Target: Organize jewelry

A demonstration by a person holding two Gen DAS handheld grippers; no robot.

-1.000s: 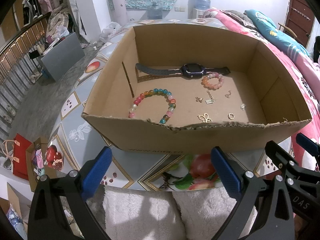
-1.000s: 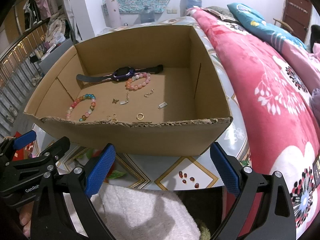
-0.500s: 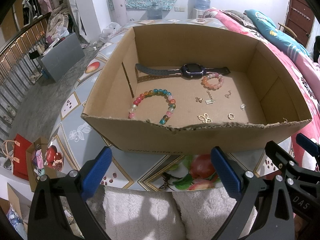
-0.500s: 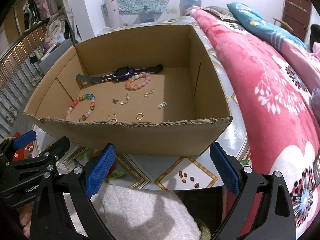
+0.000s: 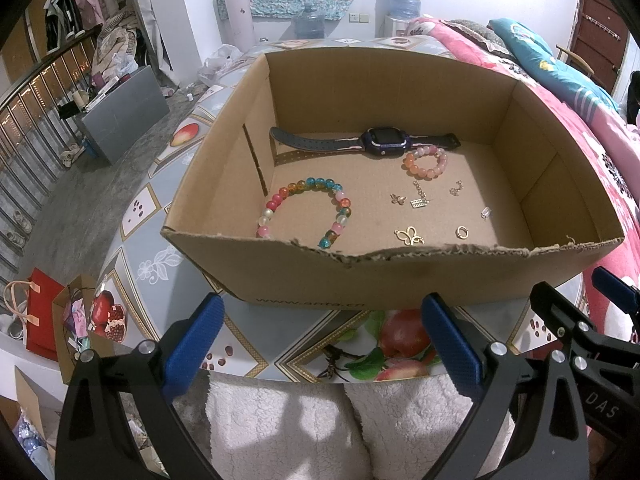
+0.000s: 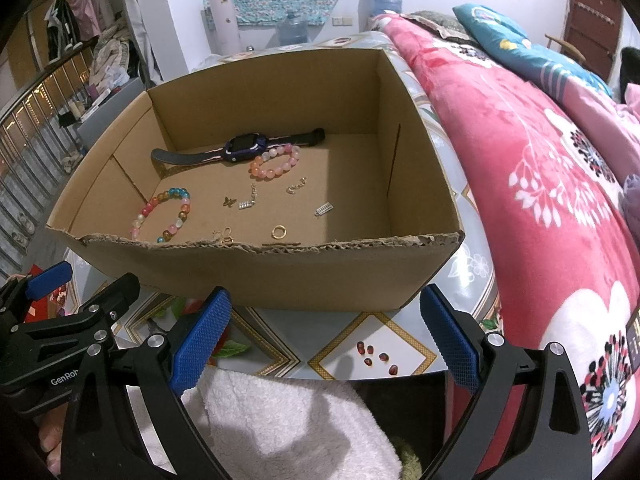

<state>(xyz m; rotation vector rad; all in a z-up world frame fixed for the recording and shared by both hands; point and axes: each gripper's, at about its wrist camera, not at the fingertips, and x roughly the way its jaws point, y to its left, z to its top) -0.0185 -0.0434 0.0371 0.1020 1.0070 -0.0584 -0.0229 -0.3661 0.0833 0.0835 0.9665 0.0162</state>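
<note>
An open cardboard box (image 5: 304,280) (image 6: 280,272) stands on the patterned table. Inside lie a dark watch (image 5: 384,142) (image 6: 244,146), a pink bead bracelet (image 5: 425,162) (image 6: 275,162), a multicoloured bead bracelet (image 5: 306,212) (image 6: 162,214), a gold ring (image 5: 462,232) (image 6: 279,233), a gold butterfly charm (image 5: 409,236) and several small earrings and clasps (image 5: 418,200). My left gripper (image 5: 322,340) and right gripper (image 6: 322,334) are both open and empty, held side by side in front of the box's near wall.
A white fluffy cloth (image 5: 360,424) (image 6: 280,428) lies below both grippers. A pink flowered blanket (image 6: 540,200) covers the bed at the right. The table edge (image 5: 132,216) drops to the floor at the left, where bags (image 5: 40,316) stand.
</note>
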